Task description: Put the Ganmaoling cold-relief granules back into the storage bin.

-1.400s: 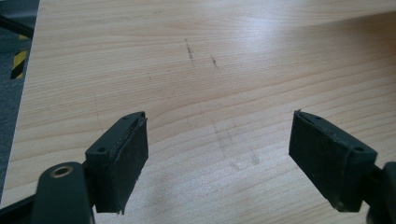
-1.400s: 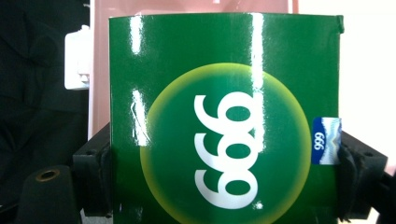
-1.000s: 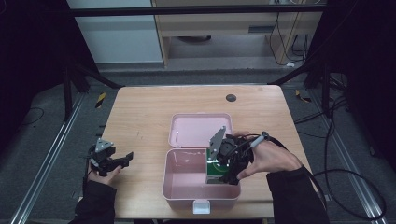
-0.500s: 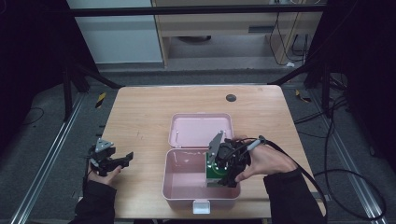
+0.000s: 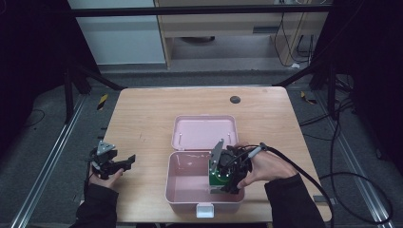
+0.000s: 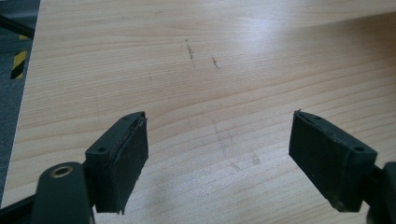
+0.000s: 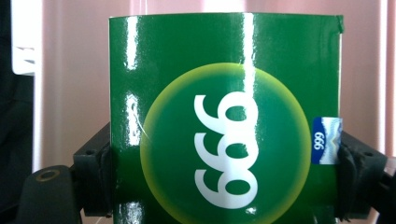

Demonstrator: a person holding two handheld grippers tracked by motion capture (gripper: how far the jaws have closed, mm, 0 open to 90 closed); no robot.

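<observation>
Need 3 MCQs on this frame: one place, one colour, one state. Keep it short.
1. Where is the green glossy packet with white digits?
A. on the bare wooden table
B. over the open pink plastic box, at its right side
C. on the box's lid

2. What colour is the box?
A. pink
B. blue
C. grey

3. How stands the left claw?
A. shut on the packet
B. shut on nothing
C. open over bare tabletop

Answers:
1 B: the high view shows the right claw holding it there.
2 A: tray and lid are both pink.
3 C: its jaws stand apart with only wood between.
</observation>
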